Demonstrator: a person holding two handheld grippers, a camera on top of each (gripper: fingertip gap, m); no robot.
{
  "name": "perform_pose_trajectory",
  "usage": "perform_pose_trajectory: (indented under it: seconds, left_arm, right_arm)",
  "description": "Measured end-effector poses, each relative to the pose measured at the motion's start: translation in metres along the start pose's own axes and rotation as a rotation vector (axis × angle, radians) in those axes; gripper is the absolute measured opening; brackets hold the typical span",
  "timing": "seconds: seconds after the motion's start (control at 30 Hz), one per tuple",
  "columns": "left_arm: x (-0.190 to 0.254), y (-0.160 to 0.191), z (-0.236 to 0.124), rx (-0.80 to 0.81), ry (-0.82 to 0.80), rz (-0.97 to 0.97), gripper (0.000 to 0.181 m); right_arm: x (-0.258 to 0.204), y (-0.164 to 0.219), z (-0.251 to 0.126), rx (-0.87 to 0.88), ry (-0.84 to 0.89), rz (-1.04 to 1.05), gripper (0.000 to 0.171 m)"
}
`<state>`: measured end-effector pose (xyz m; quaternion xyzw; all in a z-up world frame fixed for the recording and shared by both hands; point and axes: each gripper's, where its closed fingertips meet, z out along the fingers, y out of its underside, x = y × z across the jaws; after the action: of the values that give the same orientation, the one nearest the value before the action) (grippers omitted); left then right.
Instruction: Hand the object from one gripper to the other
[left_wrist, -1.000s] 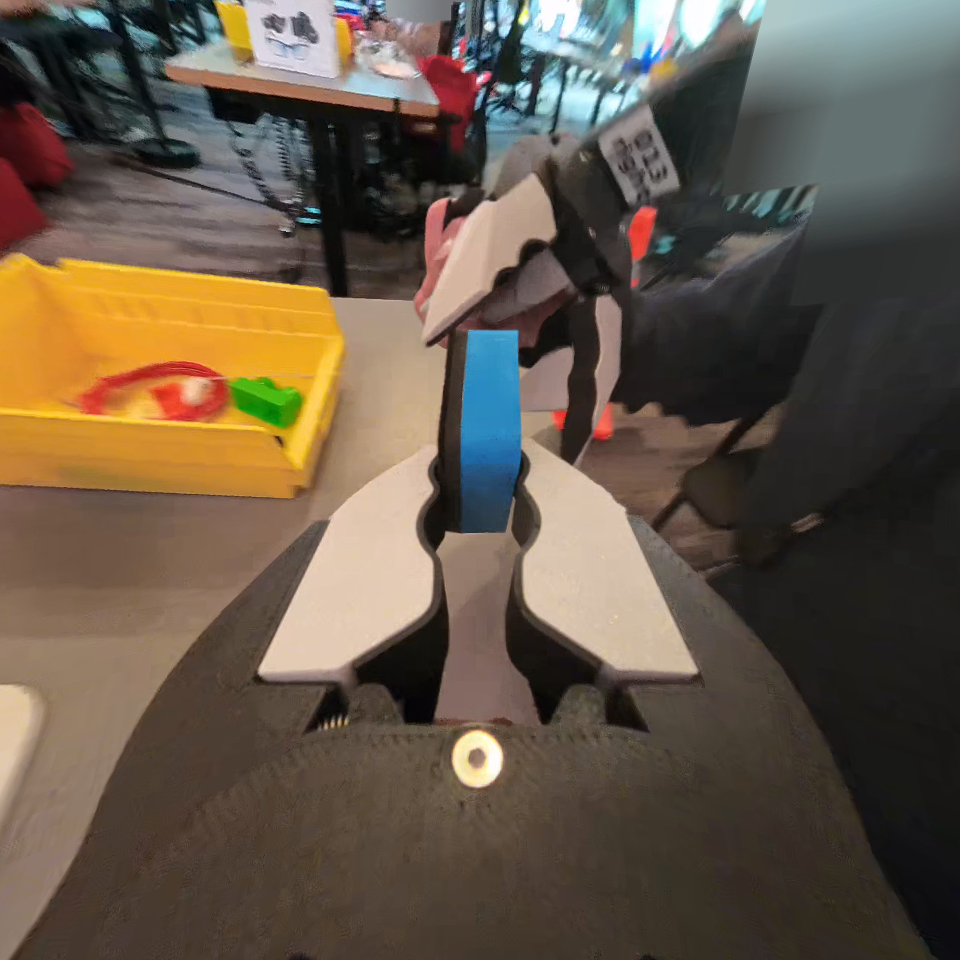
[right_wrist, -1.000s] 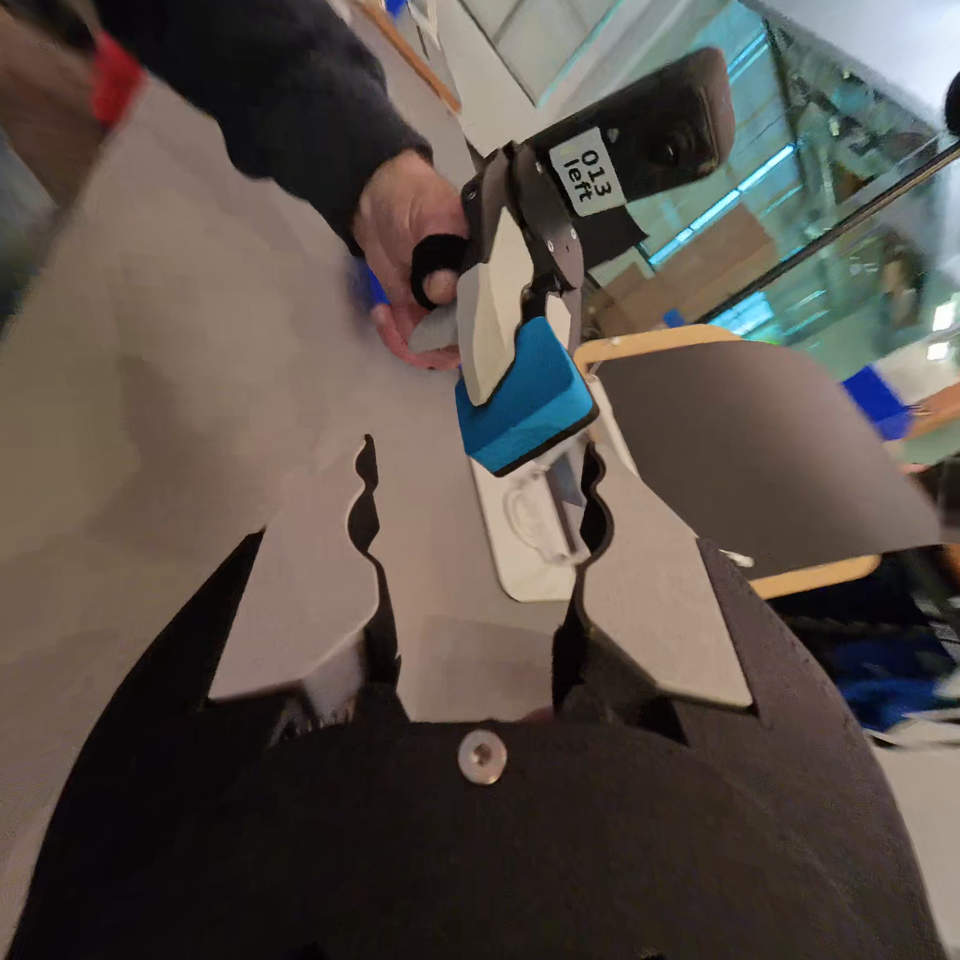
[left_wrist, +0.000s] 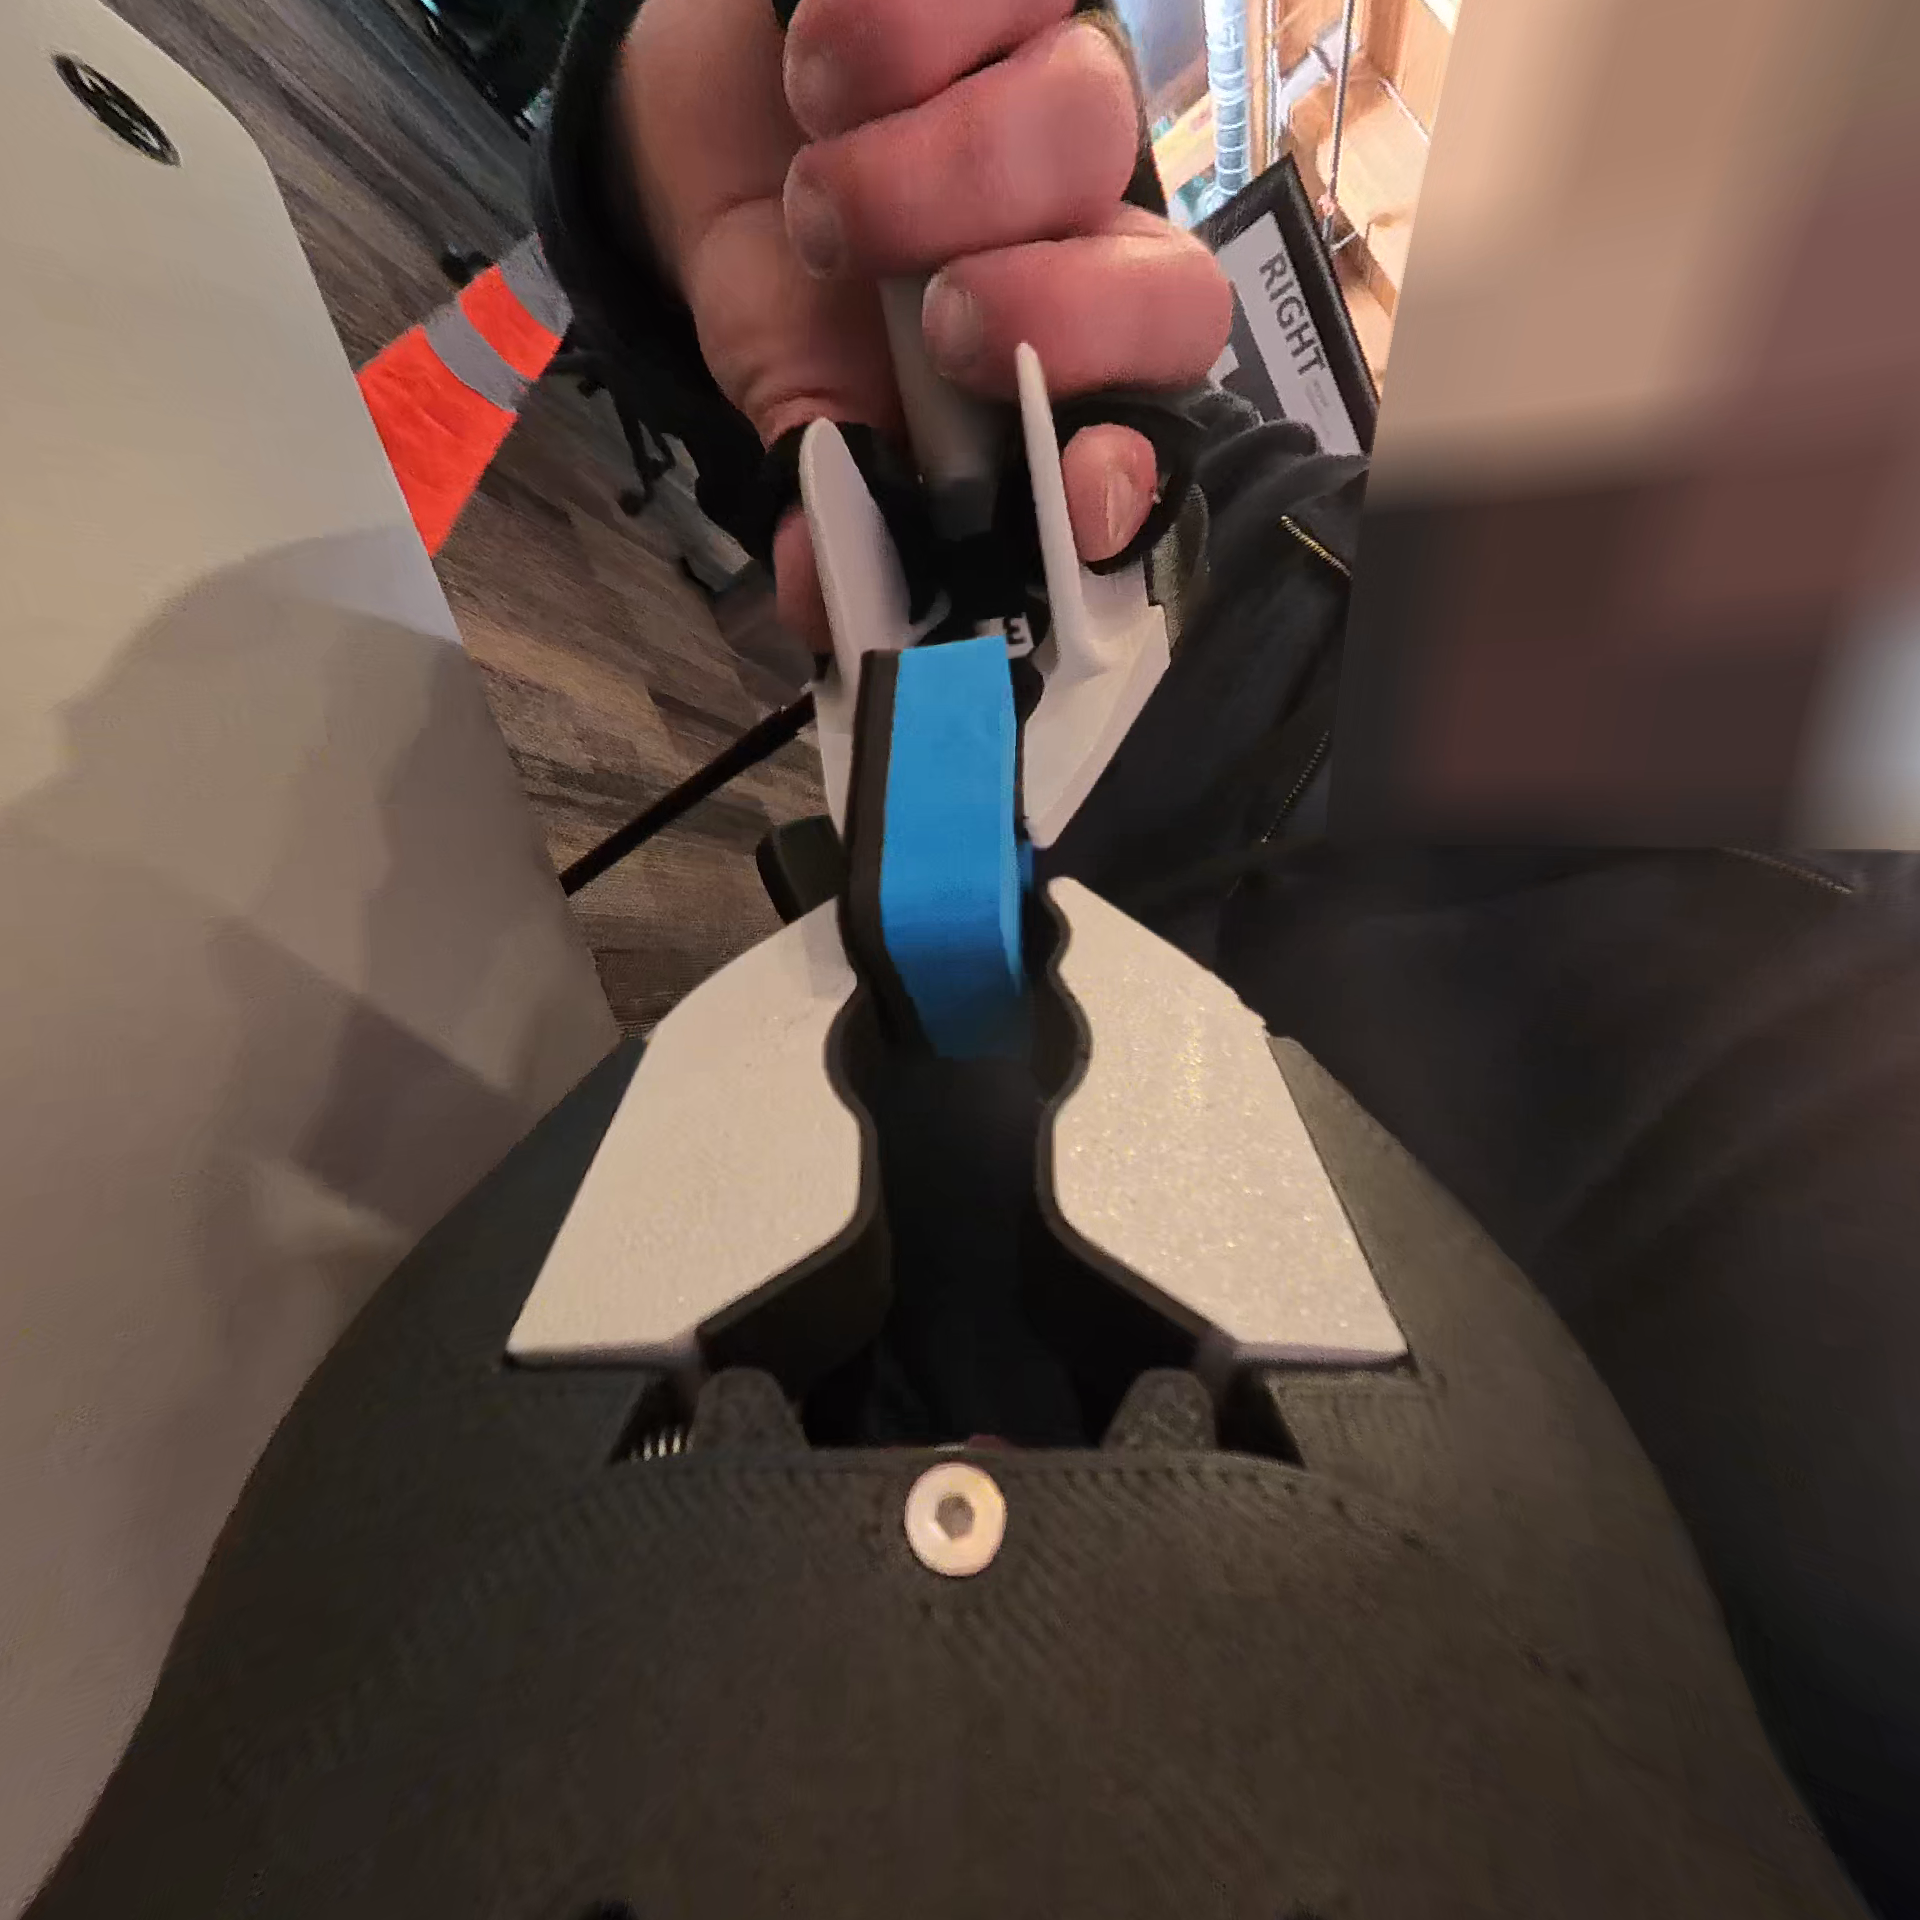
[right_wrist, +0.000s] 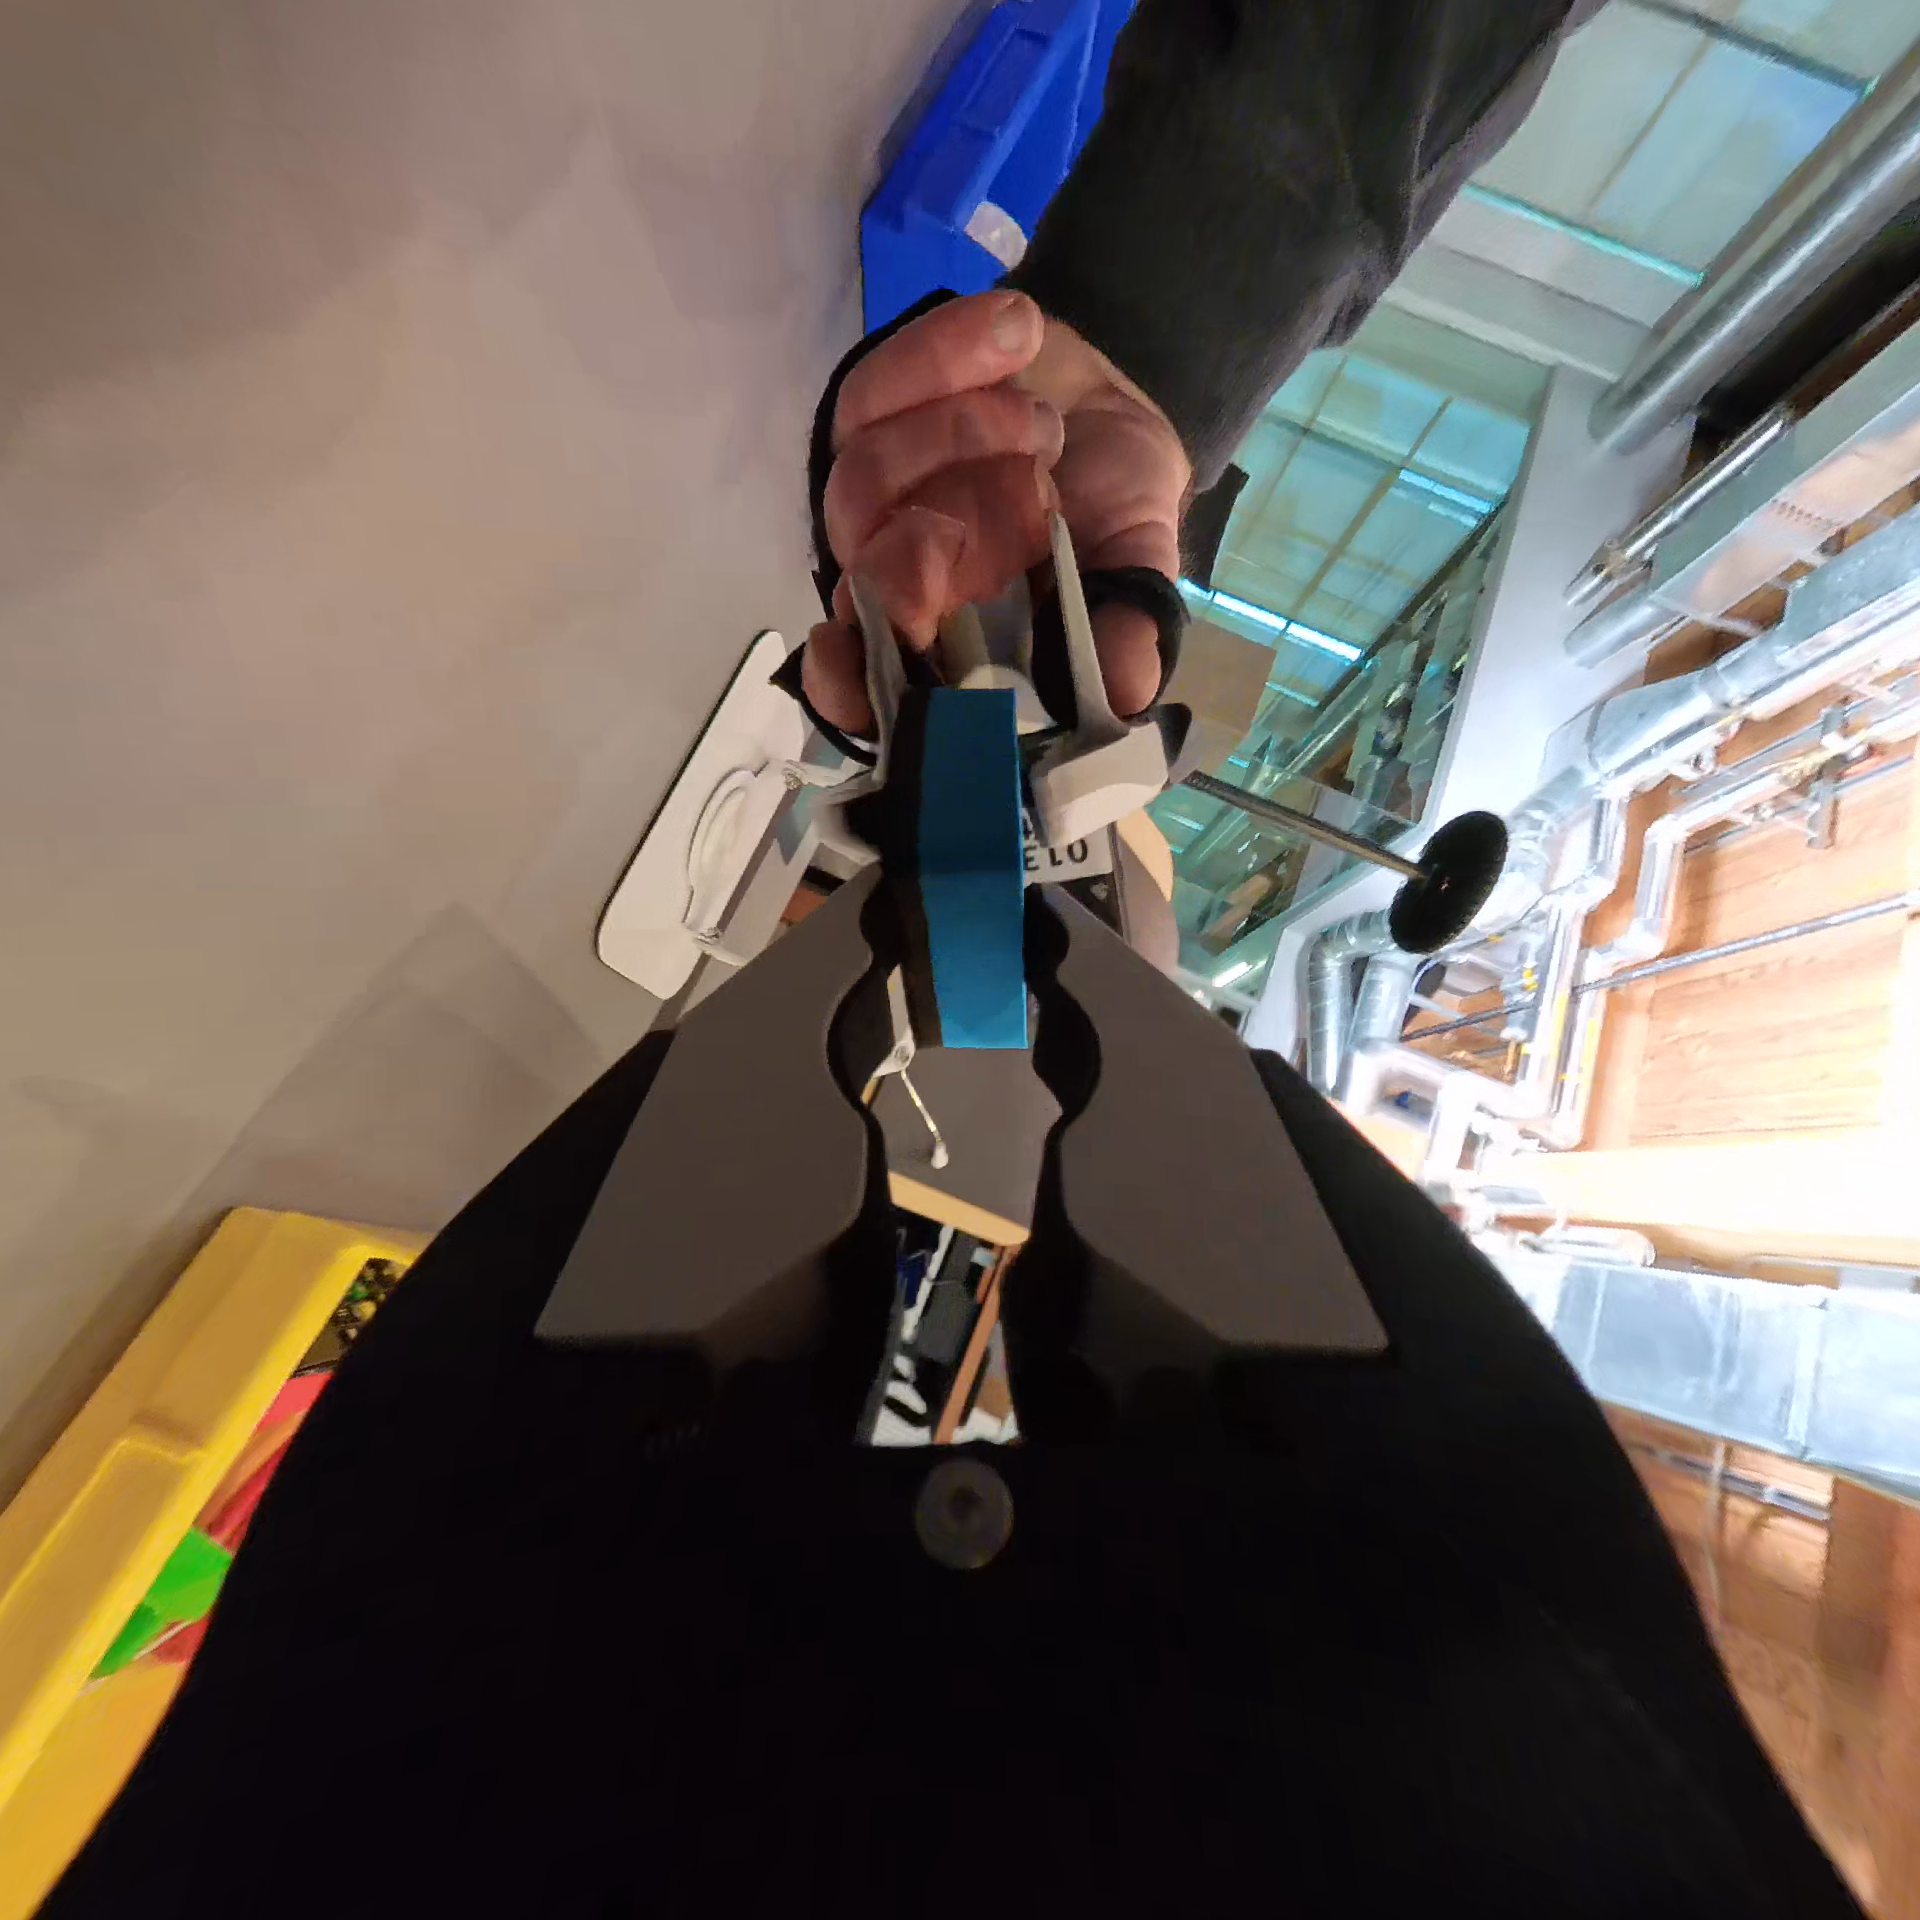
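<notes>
A blue foam block with a black side (left_wrist: 945, 852) stands on edge in the air between both grippers. In the left wrist view my left gripper (left_wrist: 945, 914) is shut on its near end. My right gripper (left_wrist: 935, 821) comes from the far side, one white finger on each side of the block's far end, with a hand (left_wrist: 935, 208) holding it. In the right wrist view my right gripper (right_wrist: 961, 925) is shut on the same block (right_wrist: 971, 862). The left gripper (right_wrist: 977, 769) and the hand (right_wrist: 956, 468) holding it are just behind the block.
The grey table (right_wrist: 312, 520) lies to the left in the right wrist view. On it are a white pad (right_wrist: 707, 862), a blue bin (right_wrist: 966, 156) and a yellow bin (right_wrist: 156, 1507) with coloured items. An orange cone (left_wrist: 436, 416) stands on the floor.
The two grippers have come together. My right gripper, open and apart from the block before, has closed on its free end. Both views have swung round.
</notes>
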<state>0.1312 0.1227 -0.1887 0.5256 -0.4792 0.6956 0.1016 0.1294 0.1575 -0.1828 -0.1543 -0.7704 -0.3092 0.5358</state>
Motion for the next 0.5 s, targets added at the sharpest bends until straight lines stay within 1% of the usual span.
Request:
perform_pose_trajectory:
  seconds: [0.07, 0.1, 0.13, 0.2, 0.23, 0.27, 0.33, 0.37, 0.4, 0.43, 0.5]
  left_arm:
    - [-0.003, -0.007, -0.005, 0.031, -0.043, 0.019, 0.036]
    - [-0.003, -0.009, -0.009, 0.043, -0.060, 0.036, 0.039]
    - [-0.007, -0.010, -0.014, 0.047, -0.110, 0.050, 0.046]
    - [-0.011, -0.010, -0.023, 0.039, -0.229, 0.117, 0.050]
    - [-0.016, -0.011, -0.028, 0.032, -0.329, 0.179, 0.054]
    - [-0.018, -0.018, -0.035, 0.058, -0.434, 0.260, 0.057]
    - [-0.018, -0.030, -0.046, 0.113, -0.617, 0.422, 0.062]
    - [-0.019, -0.036, -0.052, 0.122, -0.728, 0.513, 0.061]
    - [-0.017, -0.040, -0.055, 0.127, -0.808, 0.606, 0.059]
    - [-0.013, -0.043, -0.054, 0.118, -0.854, 0.684, 0.058]
    - [-0.012, -0.041, -0.049, 0.030, -0.959, 0.814, 0.056]
  right_arm:
    - [-0.002, 0.010, 0.000, -0.036, -0.002, 0.075, 0.018]
    - [-0.004, 0.015, 0.000, -0.048, -0.005, 0.131, 0.018]
    - [-0.006, 0.020, 0.000, -0.049, -0.010, 0.214, 0.017]
    - [-0.006, 0.028, 0.000, -0.024, -0.032, 0.522, 0.018]
    - [-0.009, 0.032, 0.000, -0.006, -0.053, 0.684, 0.018]
    - [-0.011, 0.034, 0.001, 0.027, -0.072, 0.831, 0.018]
    - [-0.008, 0.031, 0.000, 0.156, -0.100, 1.103, 0.018]
    - [-0.005, 0.032, -0.001, 0.216, -0.097, 1.219, 0.018]
    - [-0.004, 0.033, -0.002, 0.260, -0.107, 1.306, 0.018]
    - [-0.004, 0.035, -0.002, 0.292, -0.108, 1.356, 0.018]
    - [-0.001, 0.038, -0.004, 0.348, -0.106, 1.421, 0.018]
